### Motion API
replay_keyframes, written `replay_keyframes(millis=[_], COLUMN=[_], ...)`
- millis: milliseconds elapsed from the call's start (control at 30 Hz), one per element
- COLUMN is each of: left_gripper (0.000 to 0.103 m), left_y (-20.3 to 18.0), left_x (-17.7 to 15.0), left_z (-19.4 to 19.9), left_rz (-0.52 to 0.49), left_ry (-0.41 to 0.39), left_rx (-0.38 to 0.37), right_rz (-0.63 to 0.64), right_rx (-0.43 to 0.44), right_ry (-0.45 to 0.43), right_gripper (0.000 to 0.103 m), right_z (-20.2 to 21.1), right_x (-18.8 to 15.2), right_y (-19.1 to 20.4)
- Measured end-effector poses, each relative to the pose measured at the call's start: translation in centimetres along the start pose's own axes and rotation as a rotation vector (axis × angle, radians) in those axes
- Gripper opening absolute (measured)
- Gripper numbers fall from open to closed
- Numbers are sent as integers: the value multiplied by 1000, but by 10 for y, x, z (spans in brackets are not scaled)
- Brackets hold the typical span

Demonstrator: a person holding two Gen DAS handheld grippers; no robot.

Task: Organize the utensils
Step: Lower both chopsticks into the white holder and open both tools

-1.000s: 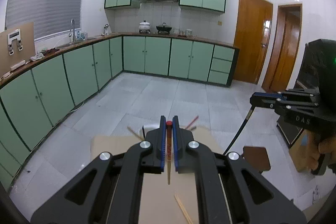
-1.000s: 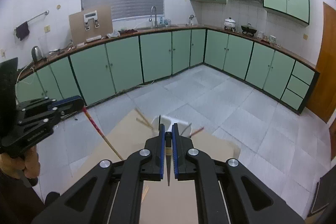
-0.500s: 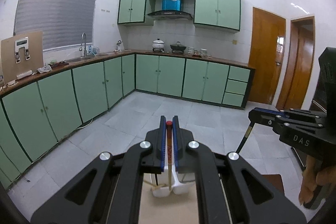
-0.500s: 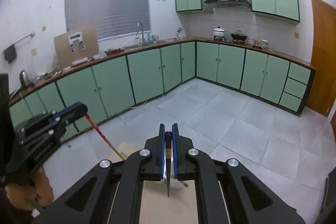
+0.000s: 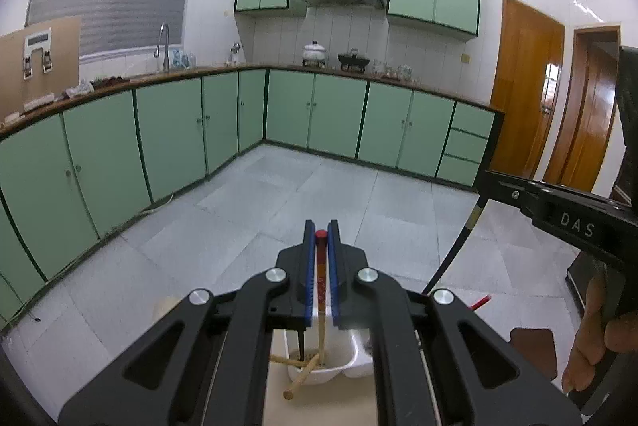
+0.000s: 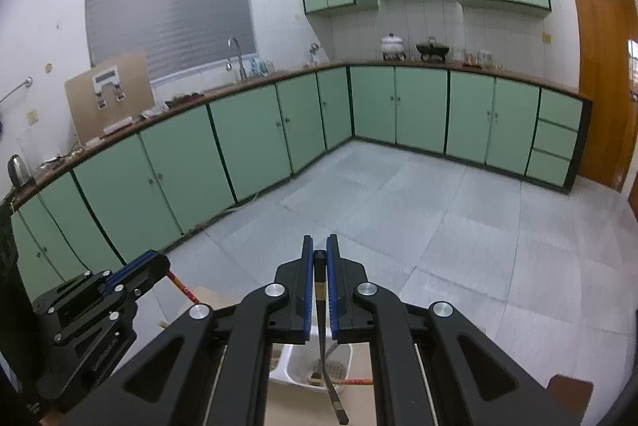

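My left gripper (image 5: 321, 230) is shut on a red-topped wooden chopstick (image 5: 320, 290) held upright, its lower end inside a white utensil holder (image 5: 359, 358) that holds other wooden chopsticks (image 5: 303, 374). My right gripper (image 6: 318, 246) is shut on a black chopstick (image 6: 323, 346), held upright over the white holder (image 6: 303, 366), with its tip below the holder's front edge. The right gripper also shows in the left wrist view (image 5: 494, 182), and the left gripper in the right wrist view (image 6: 155, 262).
The holder stands on a light wooden table (image 5: 331, 406). A red chopstick (image 6: 355, 381) lies across the holder. Green kitchen cabinets (image 5: 167, 131) and grey tiled floor (image 5: 279, 210) lie beyond. A brown stool (image 5: 532, 342) is at the right.
Both grippers have tilted up and moved forward over the holder, each still holding its chopstick. The holder now sits close below the fingers, and the left chopstick's lower end has gone into it.
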State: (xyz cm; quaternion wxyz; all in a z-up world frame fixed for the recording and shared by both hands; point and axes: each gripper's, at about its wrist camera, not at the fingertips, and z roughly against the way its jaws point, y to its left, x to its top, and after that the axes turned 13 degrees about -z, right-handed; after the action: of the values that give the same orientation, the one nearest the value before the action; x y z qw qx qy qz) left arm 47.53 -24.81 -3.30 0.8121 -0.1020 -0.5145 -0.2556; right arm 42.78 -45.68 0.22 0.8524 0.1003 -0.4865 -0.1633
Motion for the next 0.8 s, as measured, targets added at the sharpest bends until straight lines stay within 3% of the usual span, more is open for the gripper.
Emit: replay_keyframes(millis=[100, 167, 233, 300, 433, 533, 600, 667, 800], left_gripper=[6, 8, 18, 38, 50, 72, 86, 90, 94], left_y=[6, 11, 16, 20, 28, 31, 30, 24, 3], left_x=[-13, -18, -23, -25, -27, -41, -57, -84, -151], left_z=[-11, -12, -9, 2, 36, 72, 99, 132, 190], left_rz=[4, 17, 24, 24, 12, -4, -20, -59, -96], left_ry=[24, 27, 32, 24, -6, -33, -48, -62, -64], left_rx=[1, 9, 10, 14, 21, 40, 62, 83, 115], right_rz=[-9, -8, -4, 2, -5, -3, 12, 18, 45], right_rx=[-1, -5, -4, -2, 21, 51, 58, 61, 34], right_ry=[40, 48, 48, 38, 3, -33, -59, -74, -44], right_gripper=[7, 17, 24, 24, 26, 30, 34, 39, 39], right_z=[-17, -21, -20, -12, 24, 68, 103, 131, 178], right_x=[-13, -18, -19, -19, -21, -38, -65, -98, -205], right_y=[-7, -10, -10, -12, -20, -32, -41, -50, -62])
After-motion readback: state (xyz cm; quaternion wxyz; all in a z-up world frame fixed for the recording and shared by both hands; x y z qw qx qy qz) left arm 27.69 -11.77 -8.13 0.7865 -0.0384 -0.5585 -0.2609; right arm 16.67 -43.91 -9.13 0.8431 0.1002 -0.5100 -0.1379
